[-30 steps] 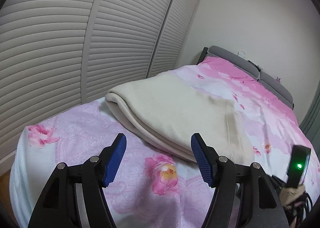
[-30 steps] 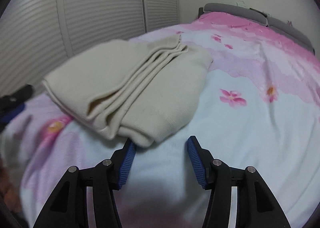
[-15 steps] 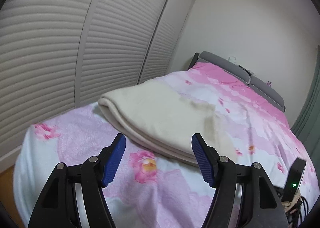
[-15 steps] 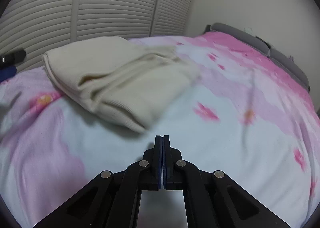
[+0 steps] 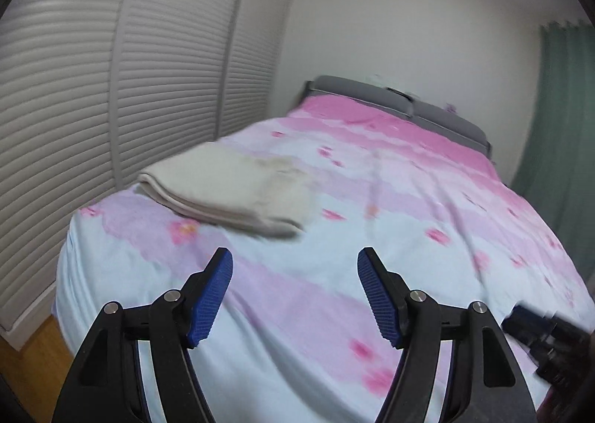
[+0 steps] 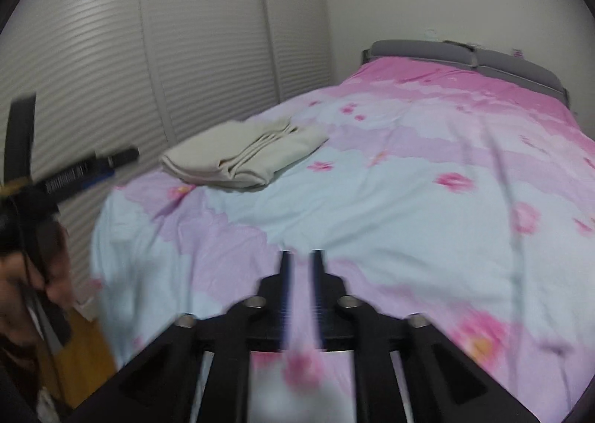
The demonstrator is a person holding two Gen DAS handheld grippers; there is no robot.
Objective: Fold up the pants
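Note:
The cream pants (image 5: 230, 190) lie folded in a flat stack on the left part of the bed; they also show in the right wrist view (image 6: 245, 155). My left gripper (image 5: 295, 296) is open and empty, well back from the pants, above the foot of the bed. My right gripper (image 6: 300, 263) is blurred; its blue pads stand a narrow gap apart with nothing between them, and it is far from the pants. The left gripper and the hand holding it show at the left edge of the right wrist view (image 6: 74, 172).
The bed (image 5: 409, 207) has a pink and pale blue flowered cover and a grey headboard (image 6: 465, 55). White louvred closet doors (image 5: 111, 70) run along the left. A green curtain (image 5: 557, 107) hangs at the right. Wooden floor (image 5: 26, 356) shows beside the bed's foot.
Both grippers have pulled back and away from the folded pants, which now look smaller. The right gripper shut half a second ago and now shows a narrow gap. The left stayed open.

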